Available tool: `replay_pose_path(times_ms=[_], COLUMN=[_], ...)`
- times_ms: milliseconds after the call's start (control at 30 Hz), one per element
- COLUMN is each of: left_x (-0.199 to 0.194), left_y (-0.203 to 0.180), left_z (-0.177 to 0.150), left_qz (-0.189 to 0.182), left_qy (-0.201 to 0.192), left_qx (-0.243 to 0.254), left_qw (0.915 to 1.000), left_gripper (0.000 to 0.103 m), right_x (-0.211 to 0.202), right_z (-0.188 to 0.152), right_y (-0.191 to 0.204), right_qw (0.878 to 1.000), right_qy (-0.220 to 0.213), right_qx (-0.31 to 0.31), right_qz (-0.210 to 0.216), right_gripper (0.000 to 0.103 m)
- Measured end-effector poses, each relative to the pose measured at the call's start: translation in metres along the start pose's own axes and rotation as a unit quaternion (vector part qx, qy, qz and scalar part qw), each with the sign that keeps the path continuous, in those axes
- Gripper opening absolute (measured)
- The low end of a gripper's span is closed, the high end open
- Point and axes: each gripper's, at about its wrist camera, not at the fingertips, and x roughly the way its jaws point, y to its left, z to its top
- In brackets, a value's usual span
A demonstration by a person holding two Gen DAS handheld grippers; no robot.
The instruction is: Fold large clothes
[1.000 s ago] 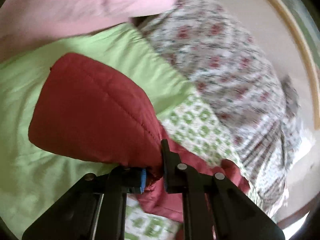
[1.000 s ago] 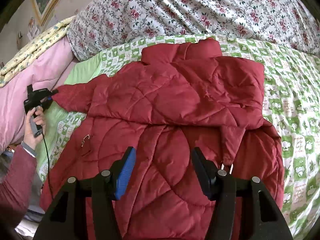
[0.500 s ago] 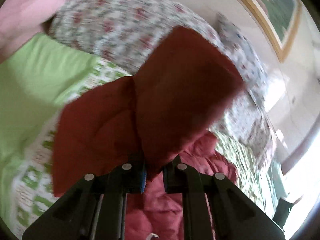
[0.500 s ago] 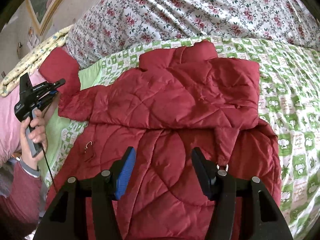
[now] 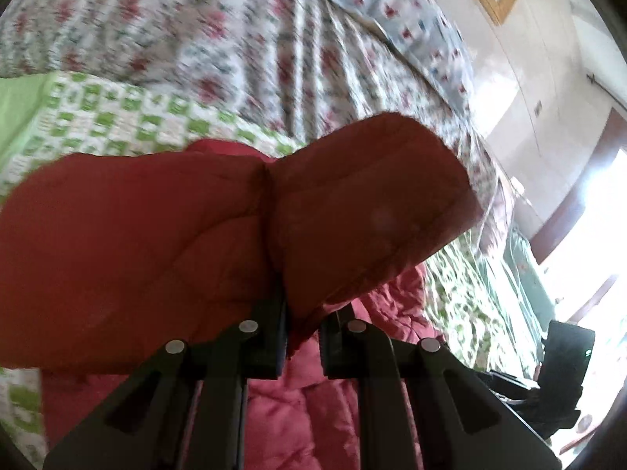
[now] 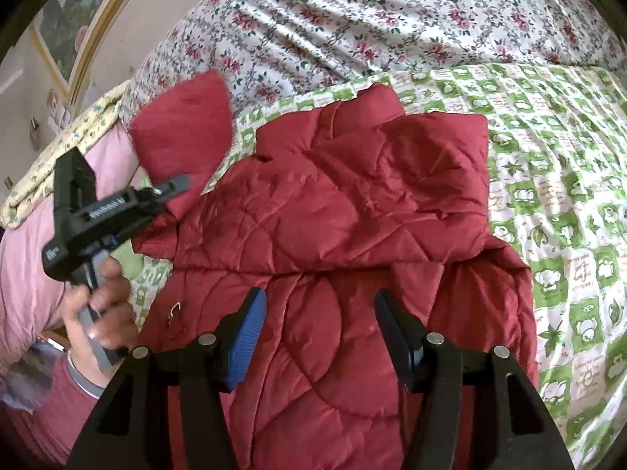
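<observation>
A red quilted jacket (image 6: 352,211) lies on a green-and-white patterned bedsheet (image 6: 556,180), with one sleeve folded across its chest. My left gripper (image 5: 301,337) is shut on the other sleeve (image 5: 243,235) and holds its cuff lifted above the bed; it also shows in the right wrist view (image 6: 164,196), where the raised sleeve (image 6: 184,133) stands at the jacket's left side. My right gripper (image 6: 317,337) is open and empty, hovering over the jacket's lower body.
A floral quilt (image 6: 392,19) is heaped at the back of the bed. A pink blanket (image 6: 27,258) and a yellow floral cover (image 6: 58,149) lie at the left. A framed picture (image 6: 74,27) hangs on the wall.
My left gripper has lifted the sleeve off the bed and swung it up and toward the jacket's body. My right gripper has stayed open over the jacket, moving slightly closer.
</observation>
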Motion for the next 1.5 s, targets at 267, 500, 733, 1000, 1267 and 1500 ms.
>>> replay_pose_path(times_ms=[267, 500, 733, 1000, 1267, 1500], left_x=[0.055, 0.096, 0.096, 0.095, 0.037, 0.0], left_y=[-0.035, -0.049, -0.048, -0.053, -0.042, 0.005], left_z=[-0.022, -0.05, -0.054, -0.057, -0.058, -0.023], left_qz=[-0.014, -0.001, 0.001, 0.01, 0.002, 0.054], left_qy=[0.02, 0.069, 0.074, 0.09, 0.068, 0.017], left_qx=[0.022, 0.045, 0.044, 0.054, 0.054, 0.025], left_qw=[0.9995, 0.9966, 0.9963, 0.9945, 0.9962, 0.9981], left_gripper=[0.01, 0.01, 0.011, 0.031, 0.045, 0.045], right_x=[-0.005, 0.004, 0.045, 0.083, 0.06, 0.03], right_z=[0.009, 0.031, 0.063, 0.078, 0.076, 0.073], right_y=[-0.02, -0.039, -0.056, -0.054, -0.068, -0.073], right_qw=[1.0, 0.998, 0.986, 0.982, 0.986, 0.994], right_qy=[-0.01, -0.015, 0.001, 0.018, -0.014, -0.04], right_qx=[0.023, 0.062, 0.122, 0.147, 0.142, 0.094], right_qz=[-0.002, 0.031, 0.111, 0.12, 0.084, 0.04], right_gripper=[0.06, 0.062, 0.071, 0.014, 0.007, 0.006])
